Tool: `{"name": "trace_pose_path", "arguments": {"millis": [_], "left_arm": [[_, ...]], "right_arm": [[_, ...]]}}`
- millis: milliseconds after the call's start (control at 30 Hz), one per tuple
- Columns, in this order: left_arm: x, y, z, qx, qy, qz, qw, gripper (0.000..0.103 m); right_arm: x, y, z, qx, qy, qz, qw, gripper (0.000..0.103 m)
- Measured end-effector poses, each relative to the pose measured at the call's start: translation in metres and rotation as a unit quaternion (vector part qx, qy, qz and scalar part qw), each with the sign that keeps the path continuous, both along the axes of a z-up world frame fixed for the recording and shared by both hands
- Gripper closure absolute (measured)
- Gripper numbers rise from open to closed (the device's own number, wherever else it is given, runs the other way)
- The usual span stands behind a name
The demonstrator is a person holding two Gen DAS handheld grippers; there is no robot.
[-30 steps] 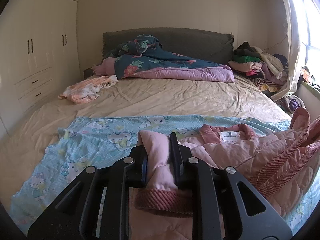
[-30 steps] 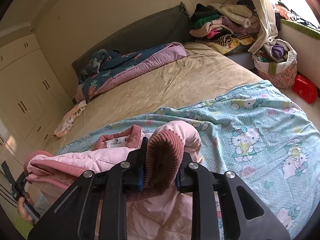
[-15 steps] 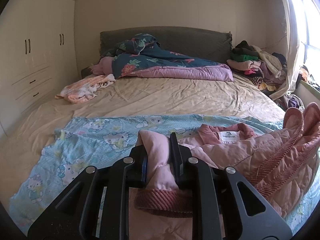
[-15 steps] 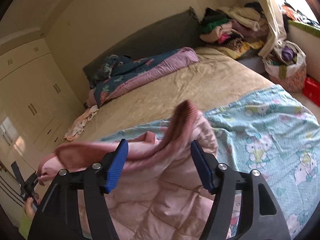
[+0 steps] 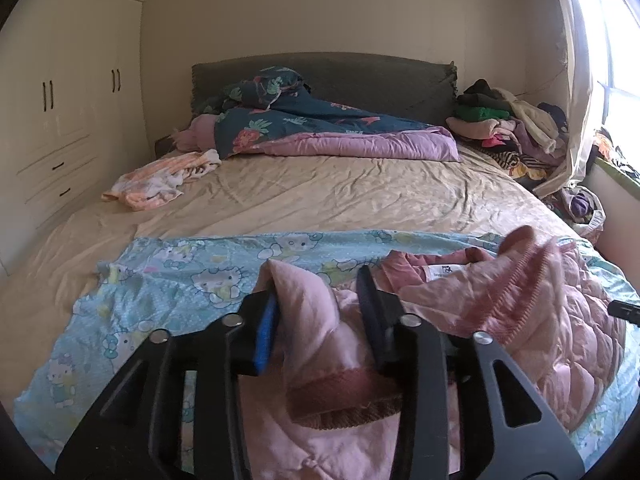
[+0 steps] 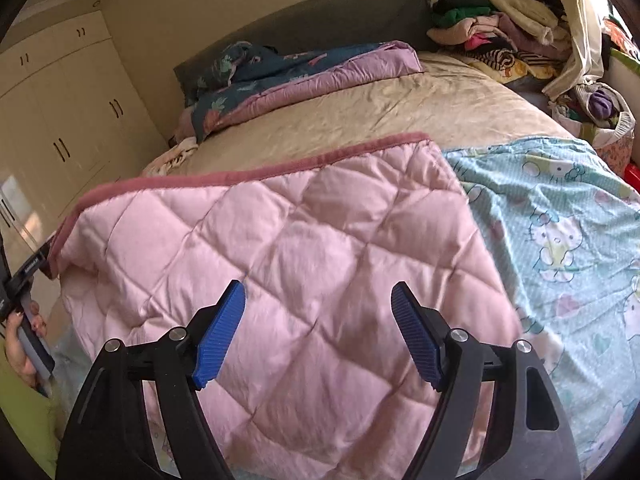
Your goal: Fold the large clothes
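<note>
Lying on the cartoon-print sheet (image 6: 560, 216) across the bed (image 5: 340, 192), the pink quilted jacket (image 6: 300, 260) sat beneath the spread right hand-held gripper (image 6: 318, 312); the left hand-held gripper (image 5: 318, 300), jaws just widening, loosely straddled its sleeve (image 5: 316, 320).

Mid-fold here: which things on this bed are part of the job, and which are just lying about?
Job: pink quilted jacket; cartoon-print sheet under it; left gripper, sleeve between its jaws; right gripper, jaws empty.

Lying about: floral duvet; clothes pile; peach garment; wardrobe.
</note>
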State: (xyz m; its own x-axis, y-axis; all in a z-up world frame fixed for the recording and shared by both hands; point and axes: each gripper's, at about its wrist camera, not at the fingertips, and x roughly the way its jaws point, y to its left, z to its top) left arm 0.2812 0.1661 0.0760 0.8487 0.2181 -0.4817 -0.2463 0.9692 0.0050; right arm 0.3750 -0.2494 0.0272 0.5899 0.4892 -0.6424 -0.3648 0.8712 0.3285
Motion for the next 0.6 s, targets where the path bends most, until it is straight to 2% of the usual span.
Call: {"name": "trace_pose_path", "arguments": {"millis": [167,233,267,333,433,533,600], "left_arm": [[-0.003,-0.004,0.006,-0.006,-0.003,-0.007,1.0000,0.061],[-0.007,-0.006,0.010,-0.002,-0.014,-0.006,0.9999,0.025],[-0.010,-0.008,0.013,0.009,-0.022,0.001,0.9997,0.013],[-0.015,-0.014,0.020,0.032,-0.030,-0.001,0.9990,0.013],[-0.021,-0.014,0.026,0.040,-0.035,0.001,0.9986,0.013],[-0.024,-0.005,0.020,0.037,-0.022,0.010,0.9990,0.011],[-0.023,0.005,0.006,0.026,0.003,0.018,0.9995,0.010]], "right_arm": [[-0.009,-0.001,0.006,-0.001,-0.013,0.001,1.000,0.025],[-0.011,-0.003,0.012,-0.003,-0.022,0.000,1.000,0.022],[-0.012,-0.005,0.014,-0.004,-0.024,0.000,1.000,0.021],[-0.015,-0.009,0.019,-0.007,-0.032,-0.002,0.999,0.019],[-0.019,-0.014,0.025,-0.019,-0.042,-0.009,0.999,0.016],[-0.023,-0.020,0.028,-0.039,-0.054,-0.023,0.998,0.011],[-0.023,-0.023,0.027,-0.058,-0.064,-0.033,0.996,0.008]]}}
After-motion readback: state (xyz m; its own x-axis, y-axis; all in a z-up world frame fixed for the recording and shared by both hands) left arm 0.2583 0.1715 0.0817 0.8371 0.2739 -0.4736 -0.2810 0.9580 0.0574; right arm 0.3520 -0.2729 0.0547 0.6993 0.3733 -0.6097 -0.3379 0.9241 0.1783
